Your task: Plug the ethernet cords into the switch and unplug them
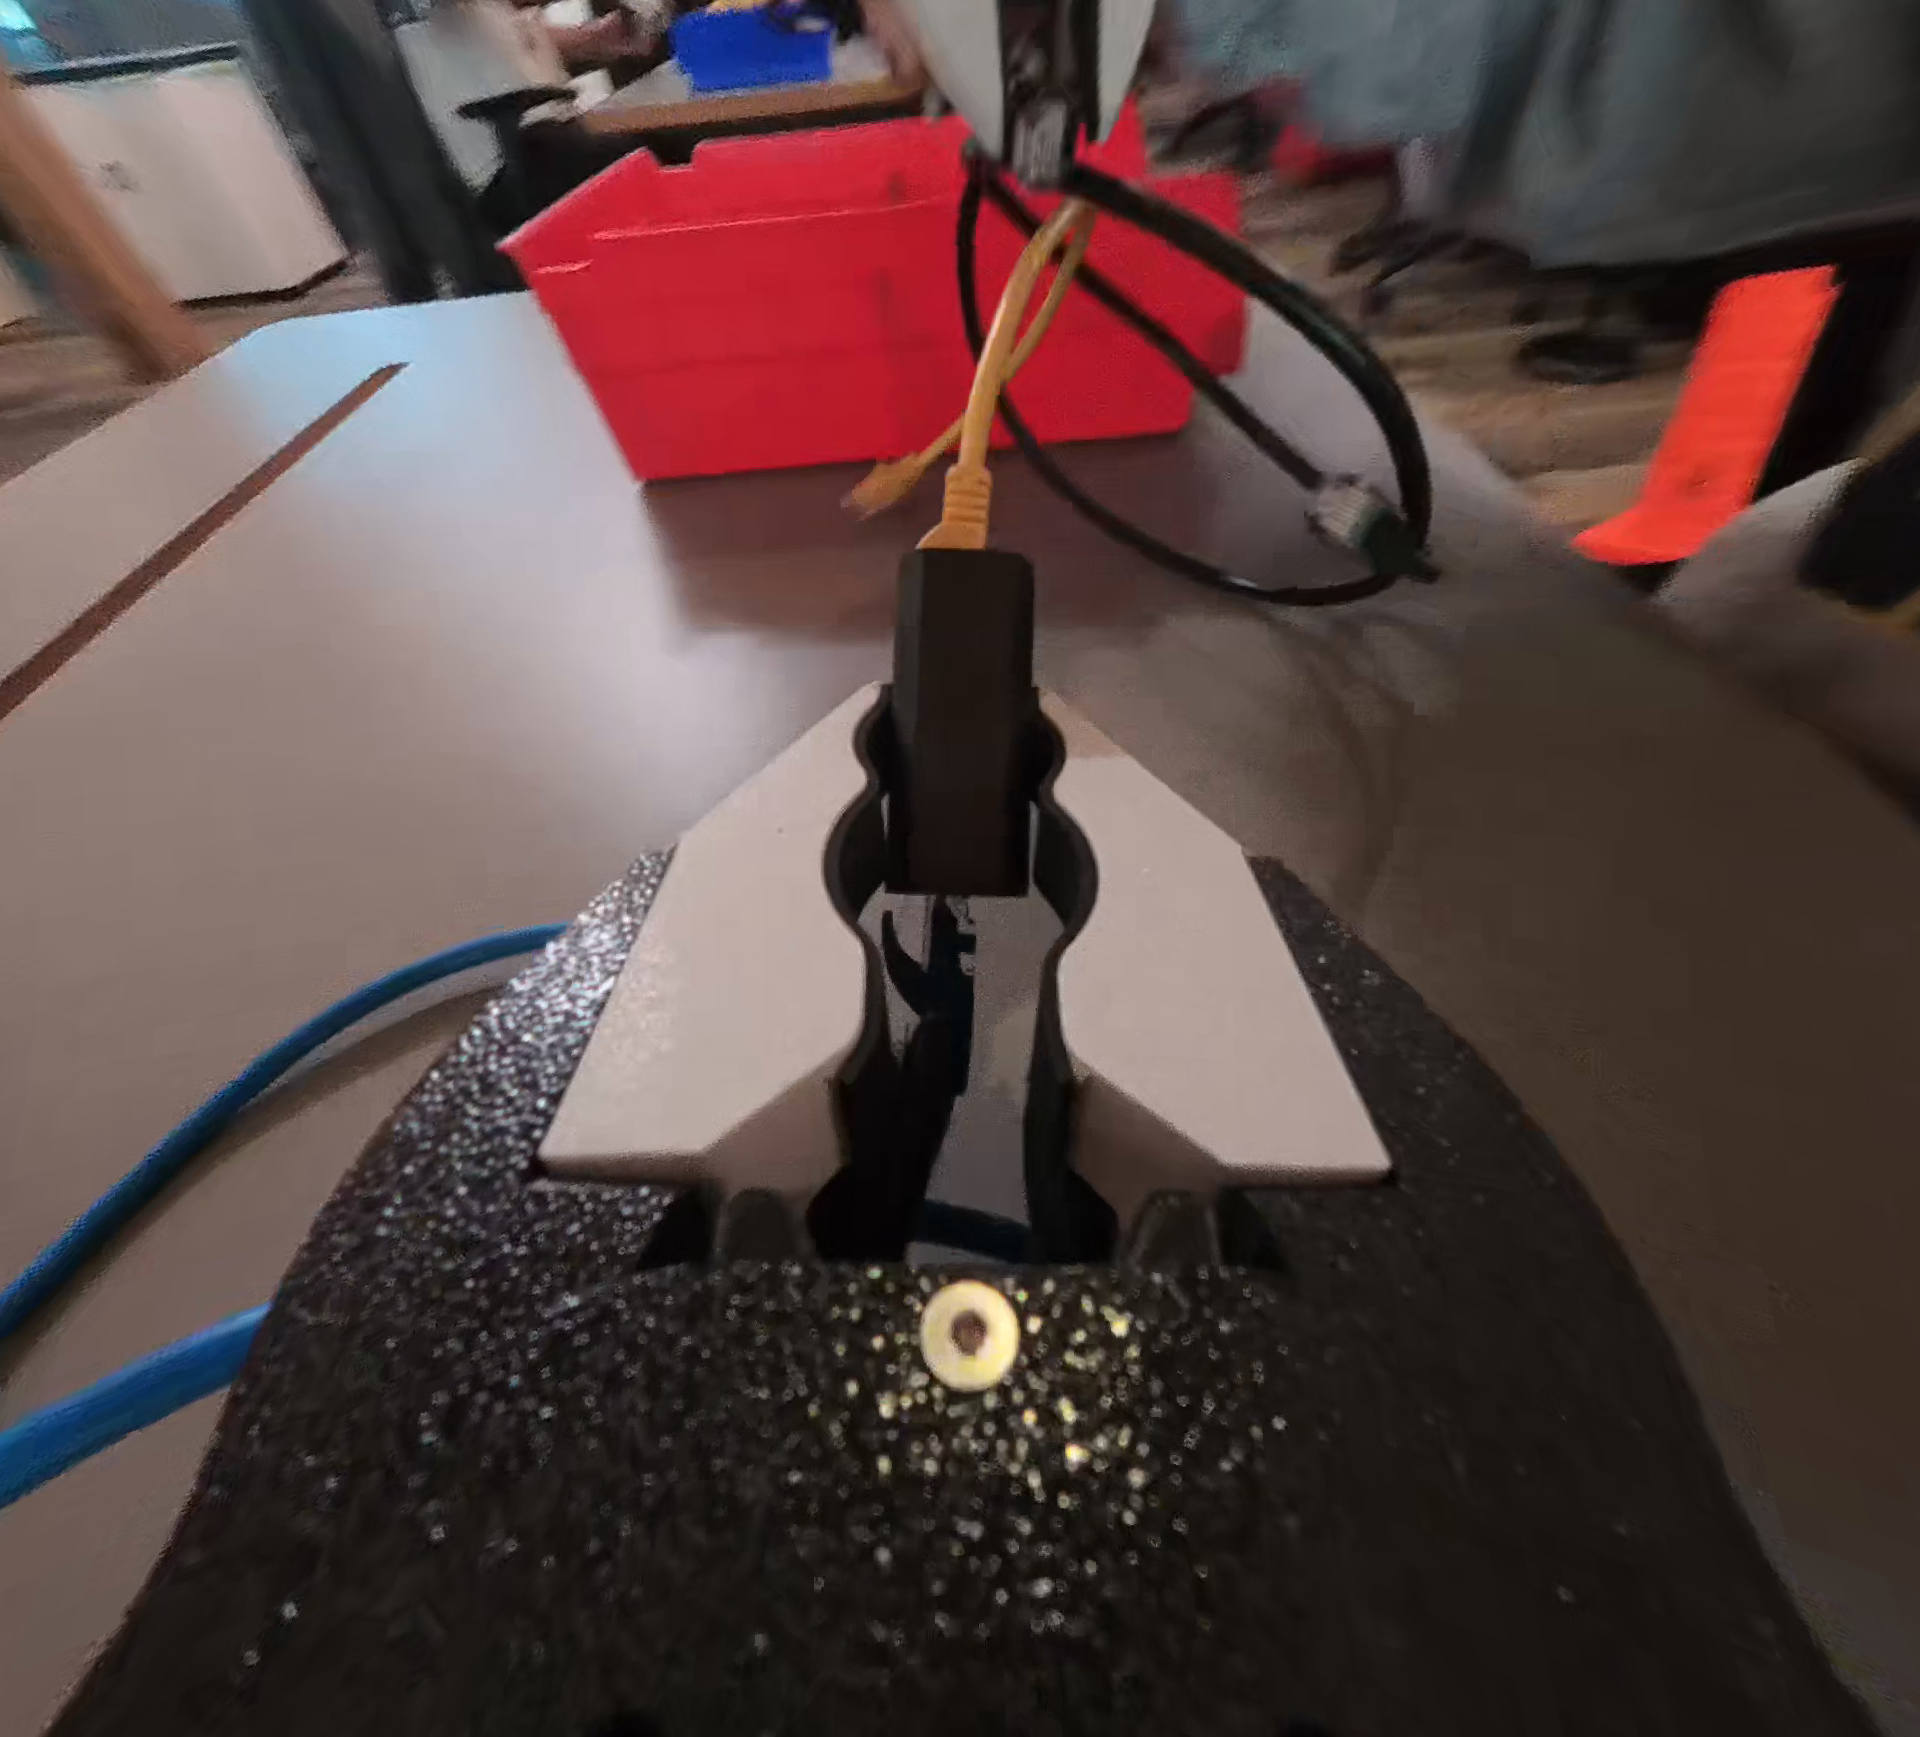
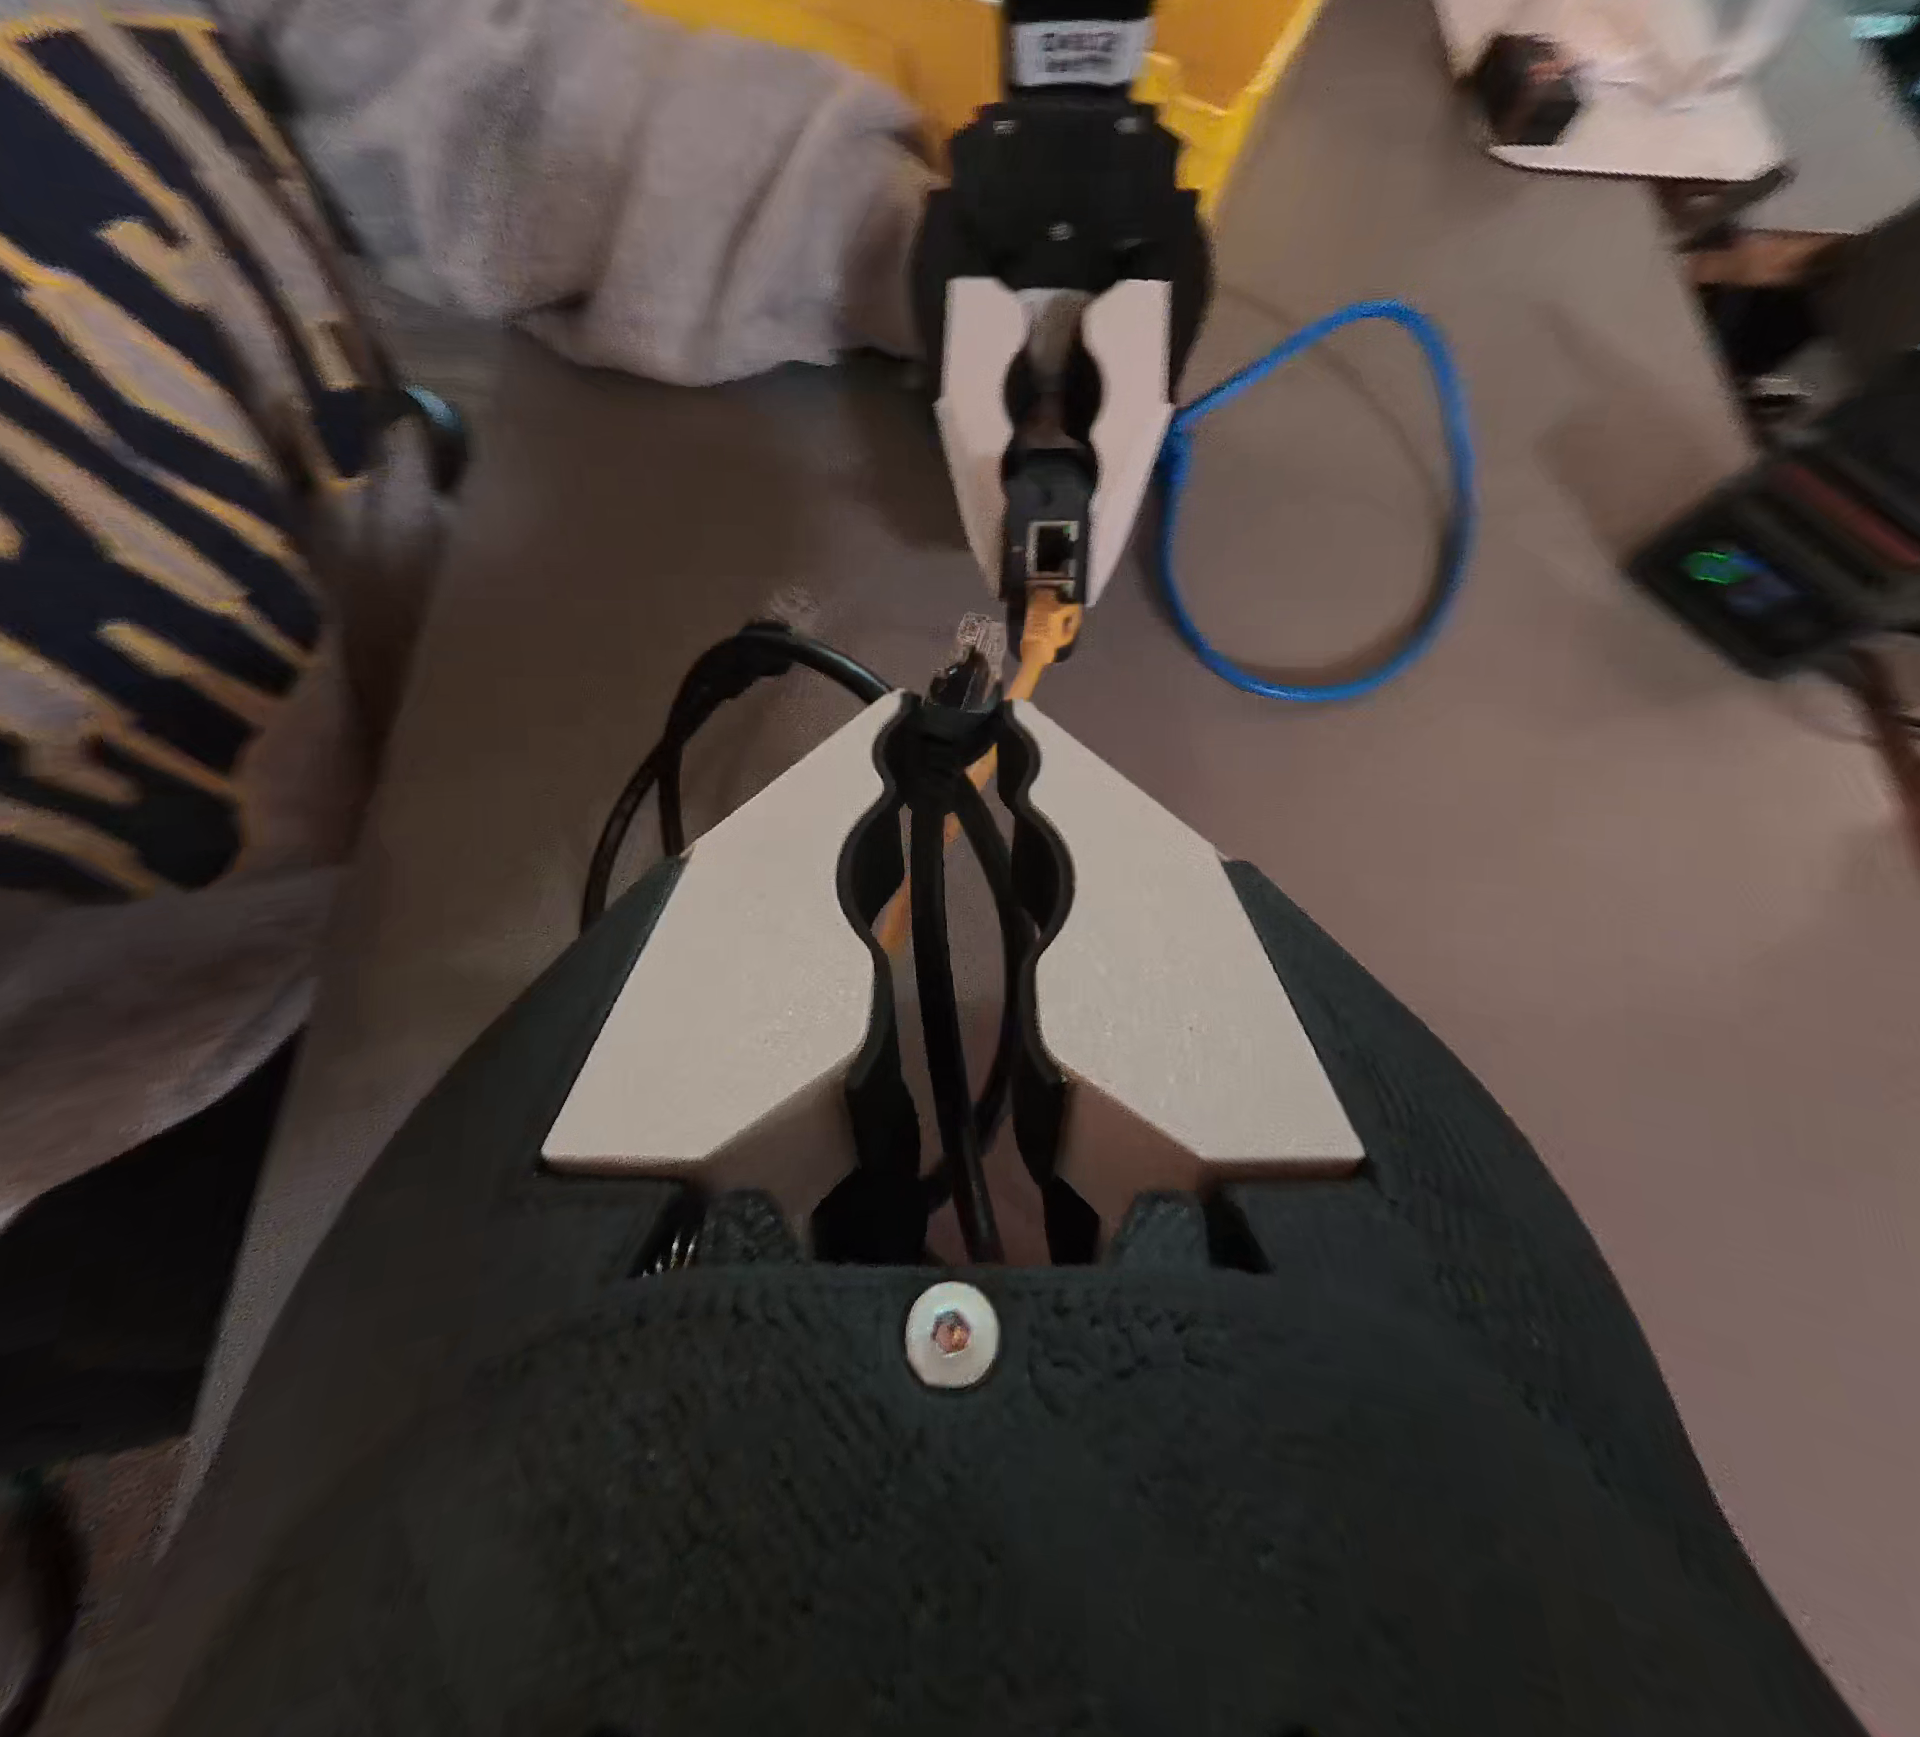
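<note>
1. The left gripper (image 1: 961,742) is clamped on the black switch (image 1: 964,711), held above the table (image 1: 416,648); a yellow cord (image 1: 971,492) sits plugged in.
2. The right gripper (image 2: 961,721) pinches a black cord (image 2: 966,679) just short of the free port; next it likely needs aligning and pushing in.

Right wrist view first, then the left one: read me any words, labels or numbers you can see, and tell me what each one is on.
White sticker on the left hand-held gripper: two printed lines, too blurred to read.
Navy and gold lettering on the person's grey top: cropped and blurred, unreadable.
Small lit screen at the right edge: too blurred to read.
Left wrist view: nothing legible.
</note>
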Demonstrator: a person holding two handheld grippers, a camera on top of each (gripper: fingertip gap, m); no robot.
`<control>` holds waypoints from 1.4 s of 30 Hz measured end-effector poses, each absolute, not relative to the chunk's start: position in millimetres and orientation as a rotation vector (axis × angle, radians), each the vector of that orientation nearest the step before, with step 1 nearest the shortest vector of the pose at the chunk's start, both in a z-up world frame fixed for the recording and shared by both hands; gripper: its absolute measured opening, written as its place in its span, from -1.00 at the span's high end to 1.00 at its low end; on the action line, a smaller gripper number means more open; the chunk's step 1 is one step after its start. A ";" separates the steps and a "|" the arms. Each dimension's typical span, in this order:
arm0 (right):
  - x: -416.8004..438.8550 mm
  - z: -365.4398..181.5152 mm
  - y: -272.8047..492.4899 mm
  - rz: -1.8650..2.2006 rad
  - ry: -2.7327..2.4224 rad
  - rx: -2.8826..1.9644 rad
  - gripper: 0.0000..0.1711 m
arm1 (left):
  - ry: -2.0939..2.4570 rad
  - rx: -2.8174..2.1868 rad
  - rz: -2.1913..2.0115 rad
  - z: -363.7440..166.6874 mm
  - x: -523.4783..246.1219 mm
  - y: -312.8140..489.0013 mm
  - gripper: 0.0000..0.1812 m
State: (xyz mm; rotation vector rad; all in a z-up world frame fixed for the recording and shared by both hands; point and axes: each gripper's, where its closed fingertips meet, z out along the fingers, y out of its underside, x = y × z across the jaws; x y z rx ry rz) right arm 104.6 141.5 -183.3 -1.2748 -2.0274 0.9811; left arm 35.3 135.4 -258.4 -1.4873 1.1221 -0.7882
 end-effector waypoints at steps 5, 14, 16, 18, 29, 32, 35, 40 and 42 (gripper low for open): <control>114.6 -142.3 122.7 1.095 -1.825 -1.129 0.84 | 1.039 -1.422 -0.383 -255.1 16.9 163.1 0.76; 167.0 -112.1 91.5 0.974 -1.656 -1.081 0.84 | 0.710 -1.382 -0.111 -222.7 -34.2 190.2 0.76; 178.7 -95.8 101.2 0.851 -1.537 -1.072 0.84 | 0.685 -1.373 -0.071 -219.5 -39.3 191.1 0.76; 193.5 -81.0 121.9 0.644 -1.412 -1.087 0.85 | 0.653 -1.346 -0.036 -213.6 -45.0 190.9 0.76; 269.6 75.8 188.3 -0.034 -0.876 -0.957 0.87 | 0.713 -1.284 -0.179 -209.5 -31.7 179.9 0.77; 264.3 105.8 209.7 -0.052 -0.840 -0.979 0.87 | 0.819 -1.213 -0.208 -207.7 -12.1 167.0 0.77; 254.8 131.6 224.7 -0.073 -0.786 -0.963 0.87 | 0.942 -1.170 -0.237 -213.0 10.9 154.3 0.77; 252.6 187.2 221.4 -0.036 -0.639 -0.866 0.86 | 1.140 -1.179 -0.201 -237.7 36.2 145.7 0.77; 257.6 208.0 217.5 -0.030 -0.596 -0.833 0.86 | 1.166 -1.195 -0.194 -243.7 38.2 146.9 0.77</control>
